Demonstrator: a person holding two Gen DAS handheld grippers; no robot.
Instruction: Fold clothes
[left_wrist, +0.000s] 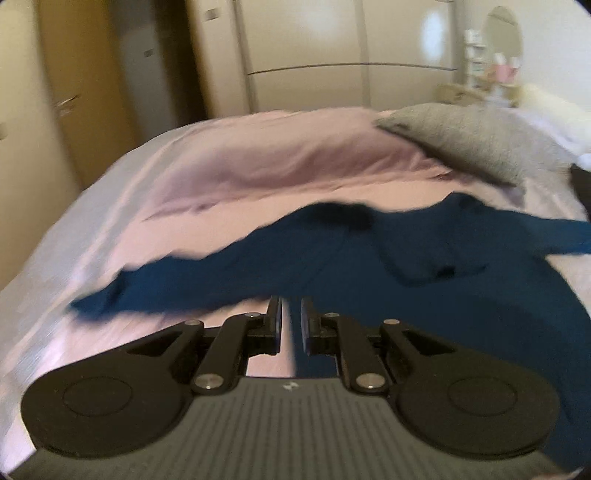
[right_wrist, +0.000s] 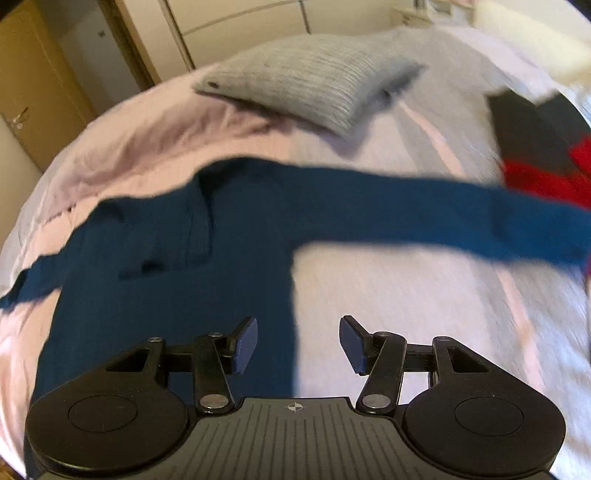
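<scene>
The left gripper (left_wrist: 291, 314) has matte black linkage arms with silver pivot screws, two round black discs at 7 and 5 o'clock, and a ribbed grey body bearing a small white mark. The right gripper (right_wrist: 298, 339) matches, with dark blue pads (right_wrist: 245, 345) and a crosshair marking.

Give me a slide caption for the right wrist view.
Open right gripper above a blue sweater spread on the bed.

A home bedroom: a bed (left_wrist: 229, 177) with pale pink bedding, a grey pillow (left_wrist: 476, 140), tall cream wardrobe doors (left_wrist: 314, 48), and an oval mirror (left_wrist: 503, 35).
</scene>
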